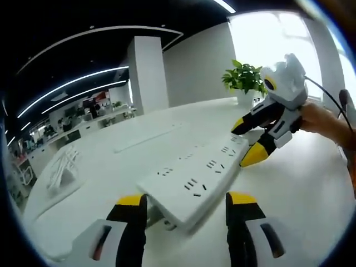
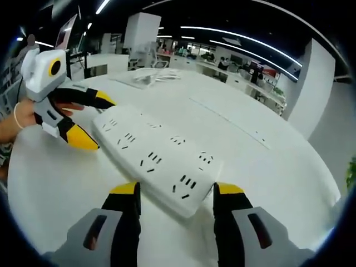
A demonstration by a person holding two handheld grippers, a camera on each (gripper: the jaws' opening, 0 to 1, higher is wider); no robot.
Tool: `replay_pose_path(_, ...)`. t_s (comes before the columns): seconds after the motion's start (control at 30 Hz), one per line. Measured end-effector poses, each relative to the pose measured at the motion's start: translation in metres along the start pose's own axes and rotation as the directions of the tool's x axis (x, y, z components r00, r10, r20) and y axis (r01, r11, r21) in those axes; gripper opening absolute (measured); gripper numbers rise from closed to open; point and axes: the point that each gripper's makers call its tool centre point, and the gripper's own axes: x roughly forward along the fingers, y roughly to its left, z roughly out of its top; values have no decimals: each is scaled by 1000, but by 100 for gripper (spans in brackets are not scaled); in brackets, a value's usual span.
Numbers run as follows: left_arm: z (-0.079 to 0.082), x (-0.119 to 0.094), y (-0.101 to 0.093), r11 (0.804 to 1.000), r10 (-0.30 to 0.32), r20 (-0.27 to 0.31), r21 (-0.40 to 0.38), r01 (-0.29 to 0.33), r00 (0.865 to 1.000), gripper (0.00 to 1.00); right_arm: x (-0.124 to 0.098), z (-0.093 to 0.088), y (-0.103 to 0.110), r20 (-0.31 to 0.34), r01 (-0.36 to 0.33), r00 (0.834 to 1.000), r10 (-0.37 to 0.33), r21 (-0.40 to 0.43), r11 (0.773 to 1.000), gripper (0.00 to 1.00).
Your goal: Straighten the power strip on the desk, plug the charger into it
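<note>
The power strip [image 1: 192, 181] lies lengthwise between both grippers, left gripper [image 1: 186, 208] and right gripper [image 2: 175, 200], each with jaws spread around one end.

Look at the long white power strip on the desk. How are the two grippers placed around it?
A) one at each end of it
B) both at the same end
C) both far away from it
A: in the left gripper view the left gripper straddles the near end of the power strip while the right gripper sits at its far end.
</note>
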Motion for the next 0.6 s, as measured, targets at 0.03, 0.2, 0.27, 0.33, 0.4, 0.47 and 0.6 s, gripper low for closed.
replay_pose_path(0.03, 0, 0, 0, 1000, 2, 0, 1, -2, 1000, 57, 0, 0, 0, -1, 0, 1000, 0, -1, 1000, 51)
replay_pose_path(0.2, -1, 1, 4, 999, 32, -2, 16, -32, 999, 52, 0, 0, 0, -7, -6, 1000, 6, 1, 1000, 51)
replay_pose_path(0.27, -1, 1, 4, 999, 42, -4, 25, -42, 999, 51, 1, 1, -1, -4, -8, 1000, 8, 0, 1000, 51)
replay_pose_path(0.33, -1, 1, 5, 998, 54, -5, 17, -54, 999, 51, 2, 1, -1, -1, -11, 1000, 11, 1, 1000, 51)
replay_pose_path(0.4, -1, 1, 6, 998, 66, -9, 10, -66, 998, 51, 3, 2, -1, -3, -12, 1000, 12, -4, 1000, 51)
replay_pose_path(0.47, -1, 1, 7, 998, 69, -10, 8, -69, 998, 51, 4, 3, -2, 0, -15, 1000, 15, -6, 1000, 51)
replay_pose_path(0.6, -1, 1, 7, 997, 74, -10, 1, -74, 997, 51, 5, 3, -2, 2, -20, 1000, 20, -9, 1000, 51)
